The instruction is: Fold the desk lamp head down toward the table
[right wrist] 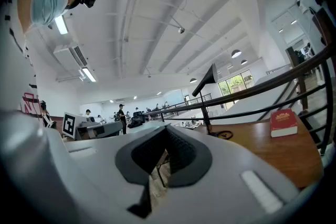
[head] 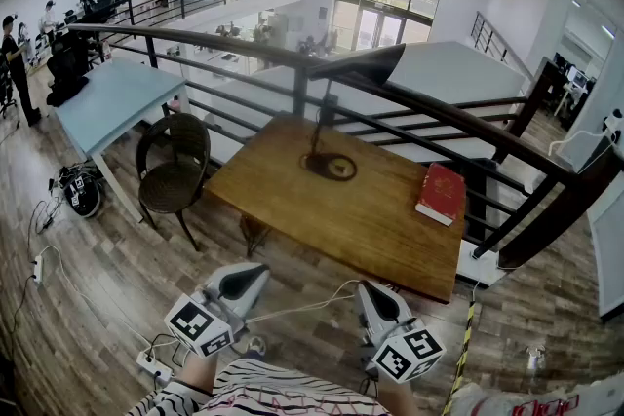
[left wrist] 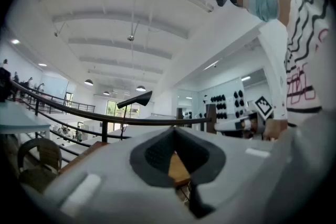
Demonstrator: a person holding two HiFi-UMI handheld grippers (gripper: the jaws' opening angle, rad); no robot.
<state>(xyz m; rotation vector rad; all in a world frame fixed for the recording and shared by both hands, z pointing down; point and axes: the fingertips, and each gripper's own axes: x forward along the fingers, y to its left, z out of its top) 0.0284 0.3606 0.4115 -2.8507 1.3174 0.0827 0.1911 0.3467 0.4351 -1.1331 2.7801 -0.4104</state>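
A black desk lamp stands on the wooden table (head: 380, 229), its round base (head: 330, 167) near the far edge. Its thin stem rises to a cone-shaped head (head: 366, 65) that is raised high and points left. The head also shows in the left gripper view as the lamp head (left wrist: 135, 99) and in the right gripper view as the lamp head (right wrist: 207, 78). My left gripper (head: 255, 274) and right gripper (head: 369, 293) hover short of the table's near edge, well apart from the lamp. Both are shut and hold nothing, seen also as left gripper (left wrist: 175, 131) and right gripper (right wrist: 167, 131).
A red book (head: 441, 193) lies at the table's right side. A black railing (head: 292, 54) runs behind the table and lamp. A dark wicker chair (head: 175, 166) stands left of the table, with a pale blue table (head: 112, 102) behind it. Cables and a power strip (head: 153, 365) lie on the floor.
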